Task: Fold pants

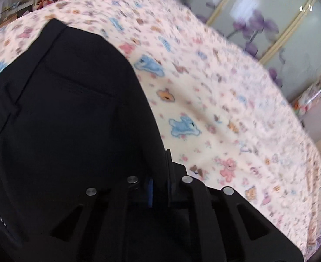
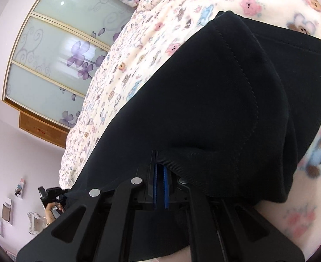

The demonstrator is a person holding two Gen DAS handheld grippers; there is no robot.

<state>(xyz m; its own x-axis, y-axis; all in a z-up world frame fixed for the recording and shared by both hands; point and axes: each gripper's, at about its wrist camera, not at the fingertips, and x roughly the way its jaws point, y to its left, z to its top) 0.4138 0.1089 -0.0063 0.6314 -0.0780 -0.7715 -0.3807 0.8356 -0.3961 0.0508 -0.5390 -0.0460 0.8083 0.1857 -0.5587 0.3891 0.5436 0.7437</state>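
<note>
The black pants (image 1: pixel 68 113) lie on a bed covered by a cream blanket (image 1: pixel 215 100) printed with small bears. In the left wrist view my left gripper (image 1: pixel 158 174) is shut on the pants' edge; the cloth drapes over the left finger, and a waistband and zipper show at far left. In the right wrist view my right gripper (image 2: pixel 160 170) is shut on a fold of the pants (image 2: pixel 215 100) near a stitched hem, blue pads pinching the cloth. The left gripper (image 2: pixel 51 194) and the hand holding it show small at lower left there.
A wardrobe with frosted glass doors and purple flowers (image 1: pixel 269 28) stands beyond the bed, also in the right wrist view (image 2: pixel 57 65). Cluttered shelves (image 1: pixel 29 0) sit at the far left. Pink walls (image 2: pixel 18 152) surround the room.
</note>
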